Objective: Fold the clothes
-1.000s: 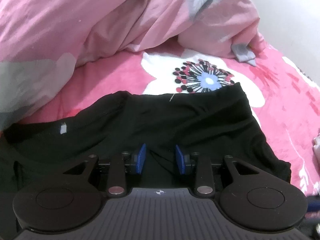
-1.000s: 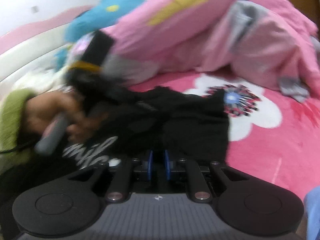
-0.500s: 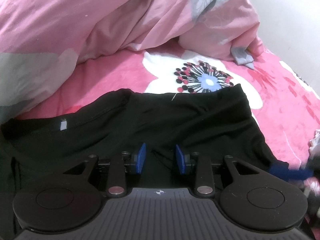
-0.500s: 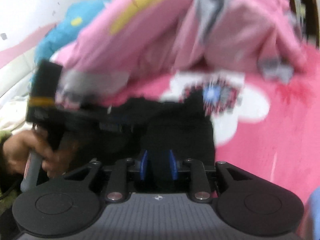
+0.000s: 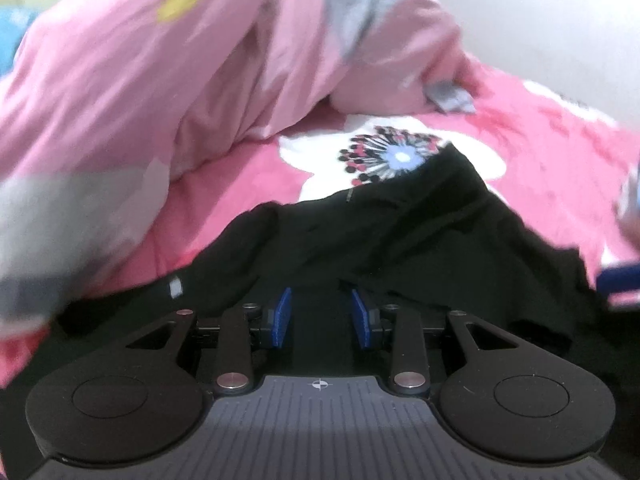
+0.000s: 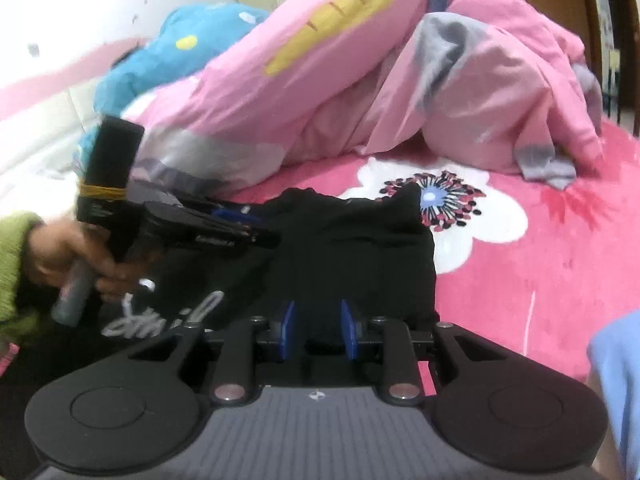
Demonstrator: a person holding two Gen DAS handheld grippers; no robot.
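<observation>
The left gripper (image 5: 320,314) has its blue fingers (image 5: 282,316) apart, black cloth between and under them but not pinched; it sits low over the shirt (image 5: 400,232), probably to reach a layer or fold line. The right gripper (image 6: 316,330) likewise has its fingers (image 6: 347,330) apart over the shirt's near part, so each tool stands over its own side of the garment. A hand (image 6: 80,256) in a green sleeve (image 6: 14,264) holds the left tool. The shirt lies rumpled on the bed (image 6: 540,256), its far edge against the white flower print (image 6: 448,200), short of the heaped quilt (image 6: 360,80) at the far edge. Whether folds are already made, I cannot tell.
</observation>
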